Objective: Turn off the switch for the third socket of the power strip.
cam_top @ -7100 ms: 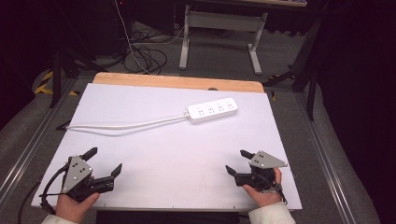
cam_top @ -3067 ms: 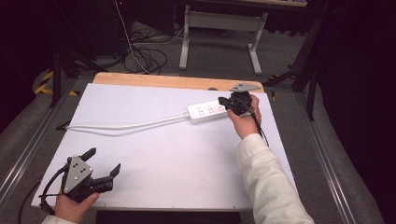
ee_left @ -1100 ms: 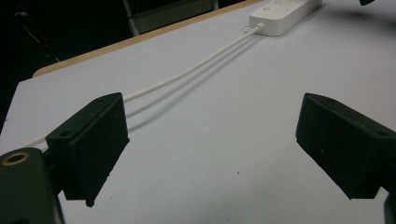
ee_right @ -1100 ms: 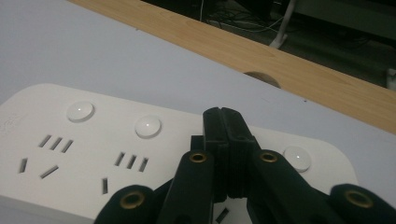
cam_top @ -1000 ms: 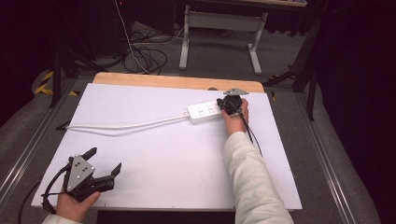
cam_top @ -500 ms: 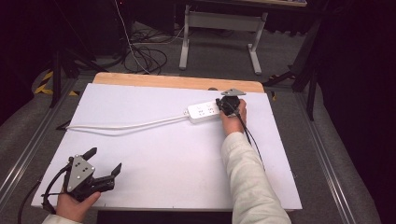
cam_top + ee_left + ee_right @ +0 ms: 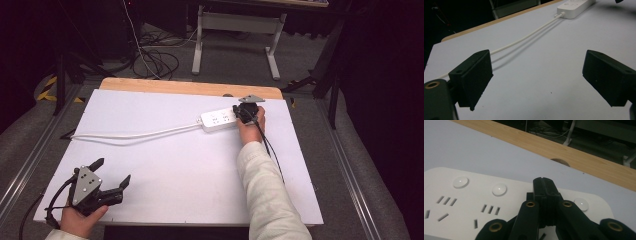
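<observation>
A white power strip point(image 7: 219, 120) lies near the far right of the white table top point(image 7: 165, 165), its cord point(image 7: 130, 134) running off to the left. My right gripper point(image 7: 246, 114) sits over the strip's right end, jaws pressed together with nothing between them. In the right gripper view its shut tips point(image 7: 543, 185) rest above the strip point(image 7: 466, 200), between two round white buttons point(image 7: 499, 189) point(image 7: 582, 203). My left gripper point(image 7: 111, 176) hovers at the near left corner, open and holding nothing. The left gripper view has the cord point(image 7: 524, 38) leading to the strip point(image 7: 574, 7).
A bare wooden edge point(image 7: 190, 88) with a round cable hole point(image 7: 560, 161) borders the table's far side. Beyond it are a metal stand point(image 7: 235, 30) and loose cables point(image 7: 155, 55) on the floor. Metal rails point(image 7: 350, 170) run along both sides.
The right gripper left the near right corner, reached the strip's right end and shut there. In the last second it has barely shifted. The left gripper stayed put.
</observation>
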`<state>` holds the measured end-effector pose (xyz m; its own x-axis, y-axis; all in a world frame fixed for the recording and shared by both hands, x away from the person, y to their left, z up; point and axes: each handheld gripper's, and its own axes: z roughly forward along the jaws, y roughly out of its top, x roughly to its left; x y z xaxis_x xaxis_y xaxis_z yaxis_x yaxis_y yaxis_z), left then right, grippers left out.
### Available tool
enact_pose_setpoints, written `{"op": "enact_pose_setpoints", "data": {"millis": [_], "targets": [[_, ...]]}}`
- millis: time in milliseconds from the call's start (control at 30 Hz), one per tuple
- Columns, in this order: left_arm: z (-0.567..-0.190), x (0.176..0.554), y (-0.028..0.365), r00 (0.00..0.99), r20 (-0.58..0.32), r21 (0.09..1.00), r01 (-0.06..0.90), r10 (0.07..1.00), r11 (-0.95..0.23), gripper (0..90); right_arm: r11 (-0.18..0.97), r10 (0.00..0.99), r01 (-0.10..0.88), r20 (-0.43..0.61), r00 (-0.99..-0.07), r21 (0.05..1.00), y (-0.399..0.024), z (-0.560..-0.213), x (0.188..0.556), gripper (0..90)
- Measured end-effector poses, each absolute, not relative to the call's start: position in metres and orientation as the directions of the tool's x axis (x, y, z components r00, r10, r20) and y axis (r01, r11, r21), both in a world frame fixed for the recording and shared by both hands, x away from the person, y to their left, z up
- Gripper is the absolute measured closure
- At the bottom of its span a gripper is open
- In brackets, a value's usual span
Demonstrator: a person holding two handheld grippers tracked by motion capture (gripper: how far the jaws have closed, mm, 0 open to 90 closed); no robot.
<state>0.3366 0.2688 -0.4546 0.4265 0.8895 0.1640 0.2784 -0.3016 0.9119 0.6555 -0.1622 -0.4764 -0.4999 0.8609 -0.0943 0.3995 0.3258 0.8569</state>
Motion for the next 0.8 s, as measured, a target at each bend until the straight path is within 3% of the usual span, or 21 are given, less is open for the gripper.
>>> {"op": "enact_pose_setpoints", "data": {"millis": [800], "targets": [[-0.4549, 0.3365, 0.2685, 0.427, 0.166, 0.911, 0.279, 0.889, -0.304, 9.8, 0.328, 0.870, 0.412, -0.102, -0.482, 0.850, -0.1554, -0.4758, 0.6549, 90.0]]}}
